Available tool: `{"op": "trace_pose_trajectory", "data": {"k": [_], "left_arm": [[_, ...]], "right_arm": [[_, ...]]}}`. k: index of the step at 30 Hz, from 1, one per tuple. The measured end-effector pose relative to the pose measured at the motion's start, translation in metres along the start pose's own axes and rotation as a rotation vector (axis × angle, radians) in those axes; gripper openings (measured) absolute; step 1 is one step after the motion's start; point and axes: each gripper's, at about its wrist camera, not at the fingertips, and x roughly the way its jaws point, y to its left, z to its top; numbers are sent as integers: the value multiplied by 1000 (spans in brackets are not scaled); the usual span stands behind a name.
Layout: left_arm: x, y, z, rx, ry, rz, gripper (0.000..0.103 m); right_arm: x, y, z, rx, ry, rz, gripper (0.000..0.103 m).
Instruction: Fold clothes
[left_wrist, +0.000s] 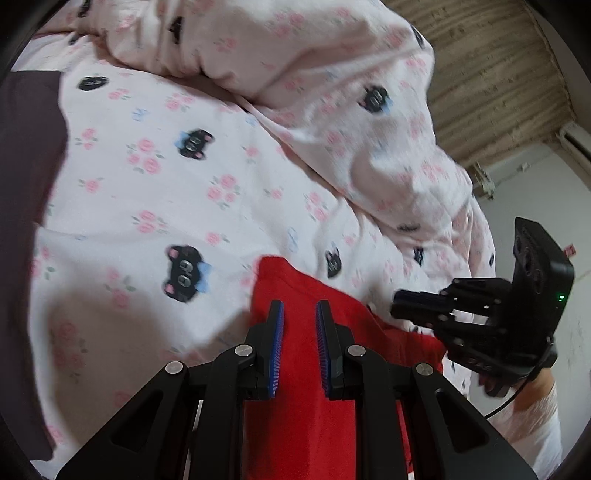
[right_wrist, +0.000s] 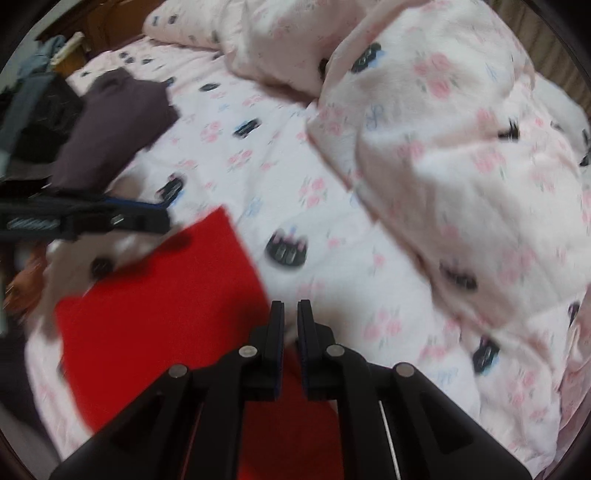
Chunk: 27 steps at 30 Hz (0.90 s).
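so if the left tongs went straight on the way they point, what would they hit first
Most likely the red garment, which fills the gap between the open left tongs. Just past its far edge lies the floral bedsheet. Depth is unclear.

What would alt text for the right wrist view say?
A red garment lies flat on a pink floral bedsheet, with the right gripper over its edge, fingers slightly apart. The left gripper reaches in beside a folded purple garment; a rumpled quilt fills the right.
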Motion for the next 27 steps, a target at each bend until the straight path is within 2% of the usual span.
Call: {"op": "trace_pose_trajectory", "data": {"k": [5,13,16,17,24,27], "left_arm": [[10,-4,-4,11,39,16,15],[12,-2,-3,-2,44,32,15],[13,-1,-3,-3,49,33,15],[13,-1,-2,-3,50,34,15],[13,1,-1,-5,52,36,15],[13,2,-1,-11,53,41,15]], "right_arm": [[4,5,-19,-38,63,32,8],[32,14,-23,-65,112,12,13],[33,15,-23,-70,109,7,10],[31,14,-22,-69,103,8,3],[7,5,-20,-44,35,-35,3],[8,3,-20,-40,48,-95,22]]}}
